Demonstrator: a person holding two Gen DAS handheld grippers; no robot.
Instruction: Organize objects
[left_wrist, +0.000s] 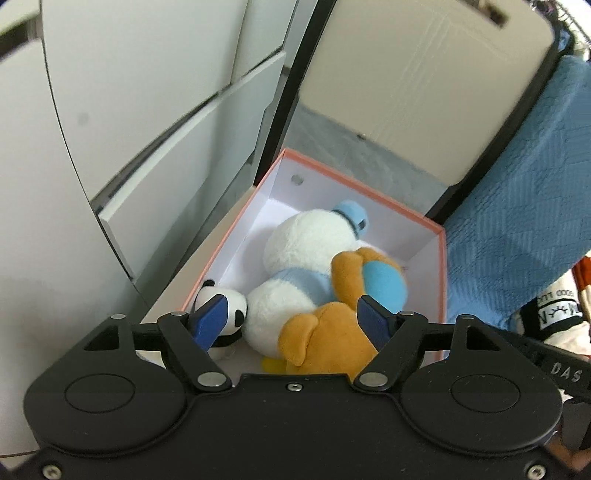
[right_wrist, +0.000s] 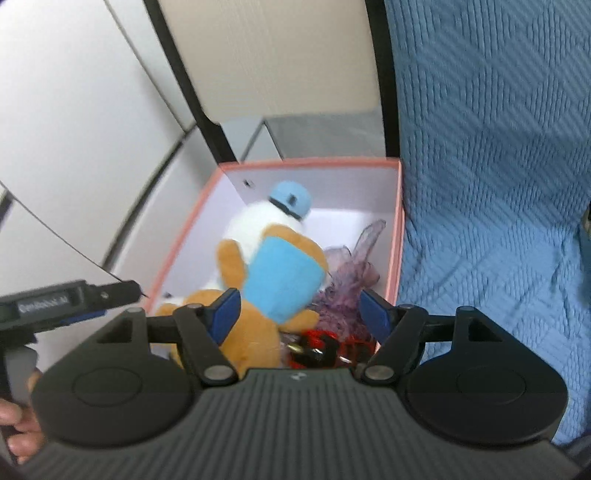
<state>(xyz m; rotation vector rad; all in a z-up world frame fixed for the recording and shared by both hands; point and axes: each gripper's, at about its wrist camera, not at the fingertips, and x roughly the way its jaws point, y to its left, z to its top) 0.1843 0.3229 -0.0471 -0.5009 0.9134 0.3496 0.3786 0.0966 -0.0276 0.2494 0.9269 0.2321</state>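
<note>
Two tools, left (left_wrist: 291, 317) and right (right_wrist: 299, 314), gape empty over plush toys (left_wrist: 306, 266) in the pink-rimmed box (left_wrist: 441, 258)

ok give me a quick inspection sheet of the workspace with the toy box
surface: grey floor under the box, beside a bed.
job's things: pink-rimmed box, open; inside lie a white duck plush with blue cap, an orange bear plush in blue, partly on the duck, and a small panda plush.
clutter: purple gauzy fabric and a red-and-black item, too blurred to identify, both in the box.
grippers: left gripper and right gripper over the box, jaws apart, pressing on nothing.
cables: nothing seen.
surroundings: white drawer fronts, blue quilted bedspread, beige panel.
</note>
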